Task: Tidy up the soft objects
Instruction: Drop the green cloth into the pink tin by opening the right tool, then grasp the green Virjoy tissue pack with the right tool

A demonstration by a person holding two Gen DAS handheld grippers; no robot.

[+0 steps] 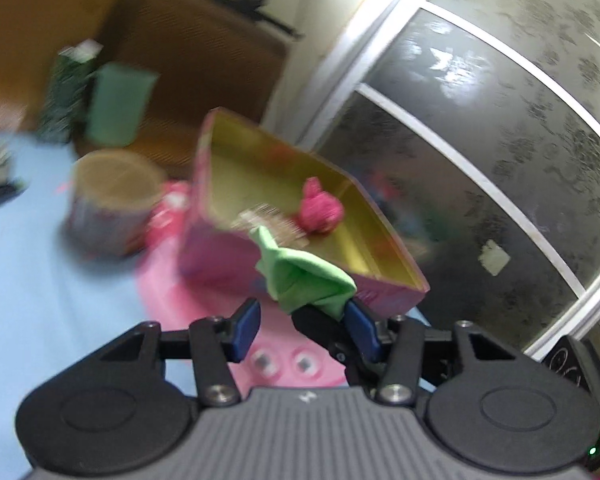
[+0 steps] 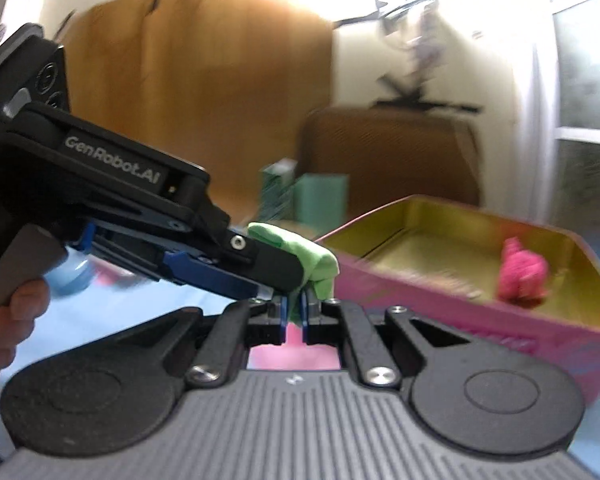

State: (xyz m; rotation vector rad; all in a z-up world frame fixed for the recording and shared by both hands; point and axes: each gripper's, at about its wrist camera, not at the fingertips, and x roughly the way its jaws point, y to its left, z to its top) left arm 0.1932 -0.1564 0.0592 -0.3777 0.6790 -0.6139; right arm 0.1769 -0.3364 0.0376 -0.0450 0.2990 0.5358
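A: Green cloth (image 2: 314,264)?
B: Pinched in the right hand-held gripper (image 2: 295,312), near the tin (image 2: 440,312) (pink cloth (image 2: 522,272) inside).
A: Left hand-held gripper (image 1: 300,328)?
B: Spread; cloth beside one finger.

Surface: light-blue table (image 1: 40,288) | pink tin (image 1: 228,264) sits on it | cork-lidded jar (image 1: 108,208) left of tin | green boxes (image 1: 116,104) behind jar

My left camera sits just behind my left claw (image 1: 302,330) and looks down a little, close to the pink box (image 1: 220,256) by the window. My right camera looks more level. Both see the green cloth (image 2: 312,258) and that box.
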